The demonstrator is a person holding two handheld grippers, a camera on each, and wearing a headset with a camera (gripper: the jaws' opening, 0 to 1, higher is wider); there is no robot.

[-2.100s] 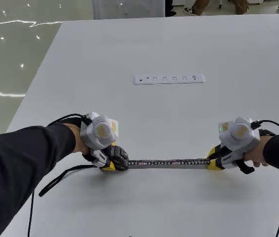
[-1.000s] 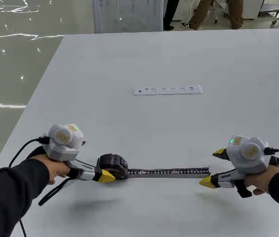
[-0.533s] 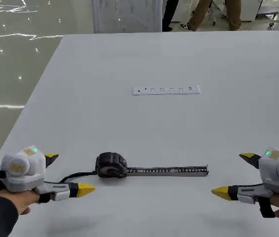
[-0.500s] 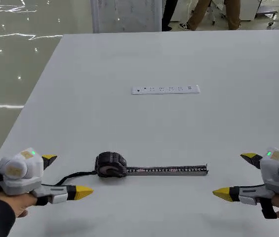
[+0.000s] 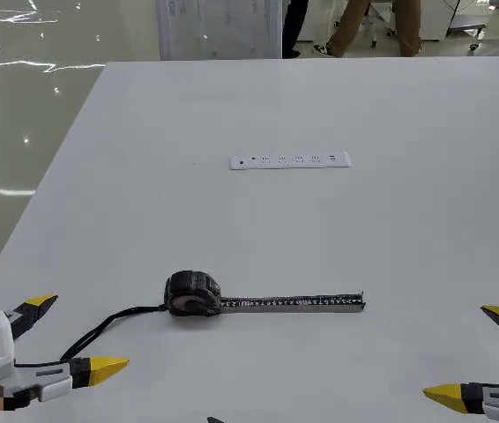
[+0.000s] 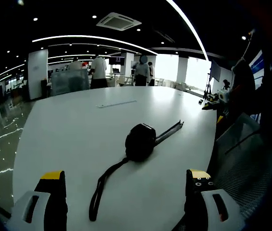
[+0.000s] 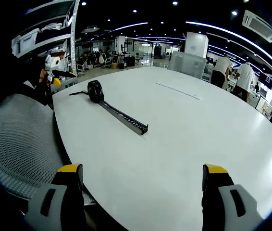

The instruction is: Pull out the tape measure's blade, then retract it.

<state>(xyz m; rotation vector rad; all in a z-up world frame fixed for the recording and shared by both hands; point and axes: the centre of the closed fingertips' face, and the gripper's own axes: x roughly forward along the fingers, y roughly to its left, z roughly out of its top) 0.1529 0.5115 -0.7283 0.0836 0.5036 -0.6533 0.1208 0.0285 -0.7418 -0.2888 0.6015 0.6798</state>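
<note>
Tape (image 5: 192, 293) on counter (image 5: 320, 220), blade (image 5: 294, 303) drawn out flat to its right, well apart from my left gripper (image 5: 82, 332) and right gripper (image 5: 465, 352), both wide and empty; to retract, I'd pin the tape with the left and guide the blade home slowly.

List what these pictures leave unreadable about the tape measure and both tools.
Blade markings: too small in the head view, foreshortened in both gripper views.
Case: dark all over, so no lock button can be made out.
Right tool: body cut off by the head view's lower right corner.
Left tool: partly cut by its lower left corner.
</note>
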